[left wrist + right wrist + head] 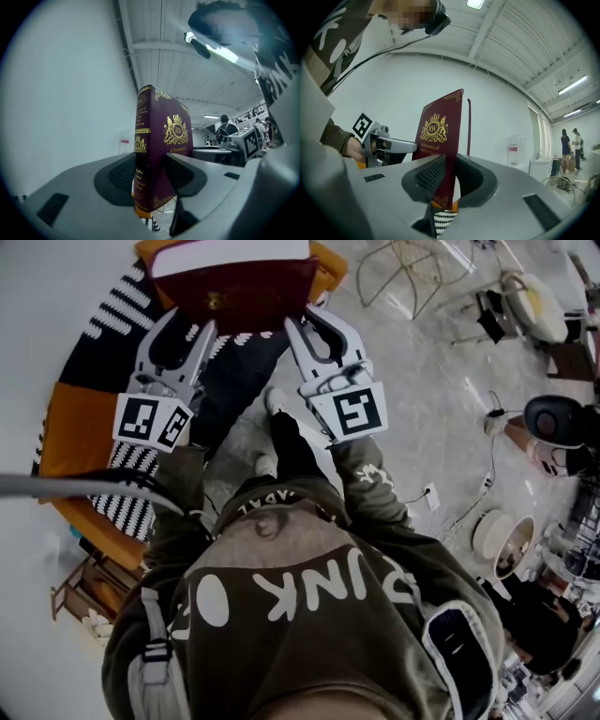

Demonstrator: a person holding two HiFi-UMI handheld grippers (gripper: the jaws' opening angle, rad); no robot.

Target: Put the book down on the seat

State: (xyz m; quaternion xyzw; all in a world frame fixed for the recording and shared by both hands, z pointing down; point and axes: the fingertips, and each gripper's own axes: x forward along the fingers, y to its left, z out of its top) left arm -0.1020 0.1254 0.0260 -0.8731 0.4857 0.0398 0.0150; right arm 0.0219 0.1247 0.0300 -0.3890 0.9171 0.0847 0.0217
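Dark-red hardback book (161, 154), gold print: front cover has a crowned crest (176, 130) w/ monogram "RW", and under it the line "A Treasury of"; rest of title hidden. Right gripper view shows same crest & "RW", next title line too small to read. Gold script on spine (141, 117): not legible. Olive-green sweatshirt (328, 615): big white letters "PINK", upside down in head view; smaller letters near collar unclear. Clear water bottle (513, 149) by the wall has a red label (513, 147), illegible.
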